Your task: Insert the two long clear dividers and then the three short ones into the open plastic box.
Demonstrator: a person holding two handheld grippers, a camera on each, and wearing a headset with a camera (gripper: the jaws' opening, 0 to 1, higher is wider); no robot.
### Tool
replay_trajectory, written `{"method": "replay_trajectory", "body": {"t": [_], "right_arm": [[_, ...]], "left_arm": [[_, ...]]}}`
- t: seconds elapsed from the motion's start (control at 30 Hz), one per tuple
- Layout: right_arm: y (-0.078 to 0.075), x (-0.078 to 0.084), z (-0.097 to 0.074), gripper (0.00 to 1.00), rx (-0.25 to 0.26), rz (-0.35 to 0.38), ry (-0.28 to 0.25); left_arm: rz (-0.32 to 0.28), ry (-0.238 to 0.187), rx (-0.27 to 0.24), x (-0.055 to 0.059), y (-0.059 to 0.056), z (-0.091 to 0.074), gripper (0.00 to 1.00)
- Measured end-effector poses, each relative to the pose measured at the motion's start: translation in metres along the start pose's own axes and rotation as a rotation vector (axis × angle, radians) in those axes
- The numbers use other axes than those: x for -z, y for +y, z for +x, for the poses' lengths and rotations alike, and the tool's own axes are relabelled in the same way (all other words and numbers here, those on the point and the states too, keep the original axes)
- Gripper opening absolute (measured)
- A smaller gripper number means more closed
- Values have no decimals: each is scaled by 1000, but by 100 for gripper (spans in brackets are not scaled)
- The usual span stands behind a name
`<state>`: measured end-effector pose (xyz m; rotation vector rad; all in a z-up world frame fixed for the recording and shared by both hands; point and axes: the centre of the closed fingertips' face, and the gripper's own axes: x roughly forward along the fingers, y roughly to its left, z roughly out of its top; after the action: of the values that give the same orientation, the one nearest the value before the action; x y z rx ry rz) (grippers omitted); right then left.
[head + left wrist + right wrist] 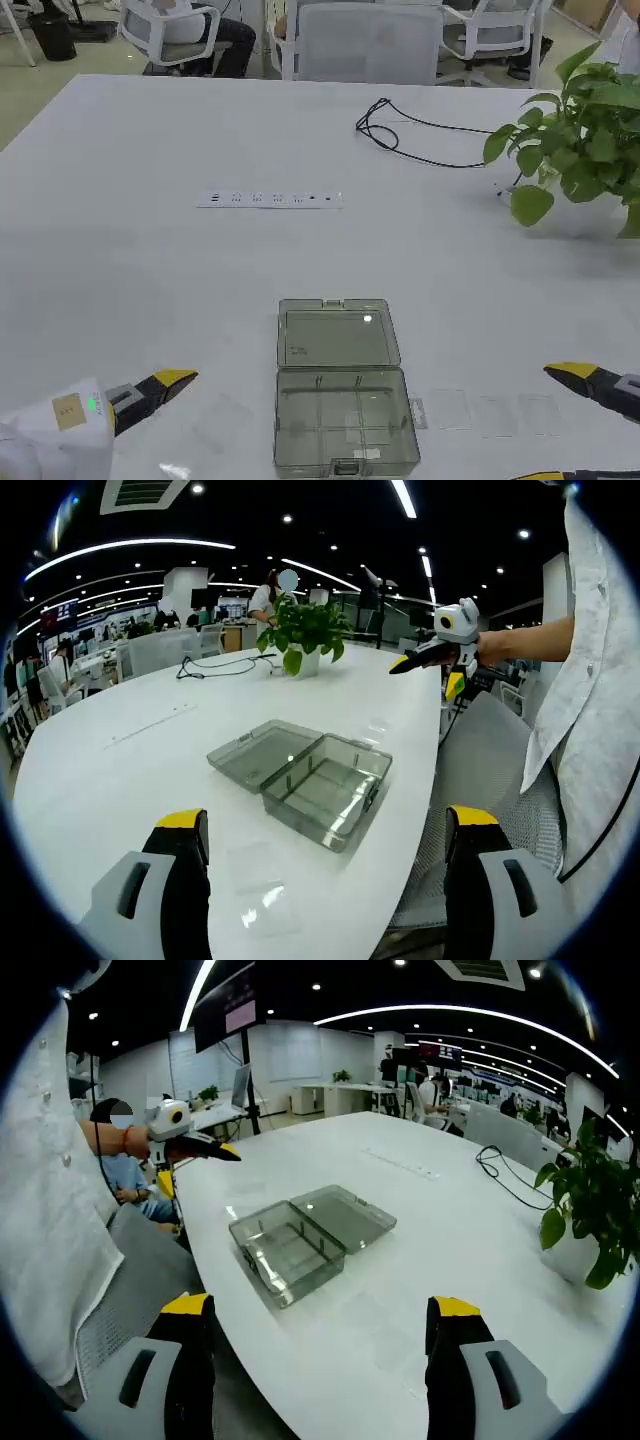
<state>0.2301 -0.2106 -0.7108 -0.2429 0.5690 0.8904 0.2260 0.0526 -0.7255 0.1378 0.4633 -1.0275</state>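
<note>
The box (346, 400) sits open at the near edge of the white table (120, 270), its lid laid flat behind the base. Clear dividers (450, 408) lie in a row just to its right, and another clear sheet (222, 420) lies to its left. On the near left, the left gripper (326, 818) hangs with its jaws spread wide, holding nothing. Over on the right, the right gripper (320, 1306) has its jaws just as wide, empty too. Farther back are a power strip (268, 199), a looped black cable (400, 132) and a potted plant (580, 150).
</note>
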Motion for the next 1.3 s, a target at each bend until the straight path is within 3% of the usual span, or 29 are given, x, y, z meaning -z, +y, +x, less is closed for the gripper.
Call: {"method": "replay_trajectory", "body": {"t": [1.3], "right_arm": [[1,1,3,87,-3,6,2]], "left_arm": [[-1,7,18,-1,0,2,100]]}}
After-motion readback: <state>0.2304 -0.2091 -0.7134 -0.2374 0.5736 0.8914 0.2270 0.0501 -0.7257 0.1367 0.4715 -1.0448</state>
